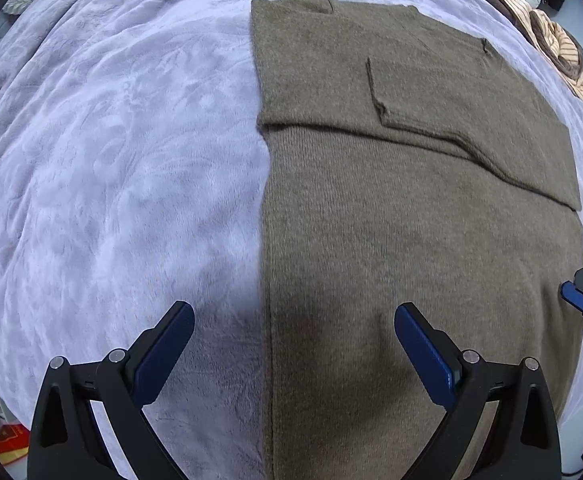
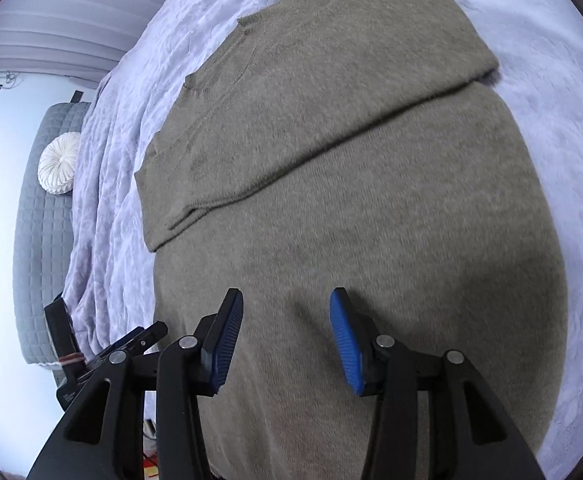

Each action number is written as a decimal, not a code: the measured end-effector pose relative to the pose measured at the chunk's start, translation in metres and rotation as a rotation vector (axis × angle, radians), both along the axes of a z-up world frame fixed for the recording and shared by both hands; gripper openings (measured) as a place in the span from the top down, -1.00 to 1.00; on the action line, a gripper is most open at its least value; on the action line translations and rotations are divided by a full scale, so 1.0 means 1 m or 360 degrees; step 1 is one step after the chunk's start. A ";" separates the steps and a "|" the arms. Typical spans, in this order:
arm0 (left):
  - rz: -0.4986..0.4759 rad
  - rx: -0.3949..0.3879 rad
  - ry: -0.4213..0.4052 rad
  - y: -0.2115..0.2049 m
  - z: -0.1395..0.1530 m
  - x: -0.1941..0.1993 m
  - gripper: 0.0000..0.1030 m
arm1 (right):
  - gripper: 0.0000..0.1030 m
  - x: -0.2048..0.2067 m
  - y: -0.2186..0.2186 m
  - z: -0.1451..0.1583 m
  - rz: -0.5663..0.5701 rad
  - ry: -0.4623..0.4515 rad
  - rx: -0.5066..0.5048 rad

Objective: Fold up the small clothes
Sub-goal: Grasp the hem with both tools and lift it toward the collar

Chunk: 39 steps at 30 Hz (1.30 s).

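While both my grippers hang empty, the sweater [image 2: 351, 184] lies flat on the blanket [image 1: 111, 160], long axis running up the frame. Left gripper [image 1: 293, 344], wide, straddles its left edge; right gripper [image 2: 287, 332], half-open, hovers over its lower middle.

Bright daylight, soft shadows, fisheye warping.

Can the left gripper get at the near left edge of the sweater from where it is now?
Probably yes. The left gripper is open right above that edge of the sweater, one finger over the blanket, one over the knit, with nothing between.
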<state>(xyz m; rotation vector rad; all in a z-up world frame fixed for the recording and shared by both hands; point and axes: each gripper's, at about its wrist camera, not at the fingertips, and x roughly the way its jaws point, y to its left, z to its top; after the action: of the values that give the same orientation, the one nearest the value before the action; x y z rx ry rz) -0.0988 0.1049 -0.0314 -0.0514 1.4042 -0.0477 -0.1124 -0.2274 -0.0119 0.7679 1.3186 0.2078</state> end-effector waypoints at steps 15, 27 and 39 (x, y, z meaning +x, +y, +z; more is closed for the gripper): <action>-0.0134 -0.0375 0.0271 0.022 -0.012 -0.076 -0.95 | 0.03 -0.066 -0.047 0.007 0.0107 0.0127 -0.0062; -0.0314 -0.0584 0.0470 -0.009 -0.026 -0.107 -0.94 | 0.04 -0.155 -0.072 -0.025 0.0191 0.0417 0.0111; -0.0047 -0.0993 0.0366 0.039 0.009 -0.074 0.74 | 0.79 -0.137 -0.057 -0.014 -0.0038 0.0228 0.0661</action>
<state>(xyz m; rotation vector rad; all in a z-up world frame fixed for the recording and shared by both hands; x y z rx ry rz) -0.1725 0.1438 -0.0223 -0.5681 1.5737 -0.5170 -0.2492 -0.2845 -0.0256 1.1659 1.4196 0.4221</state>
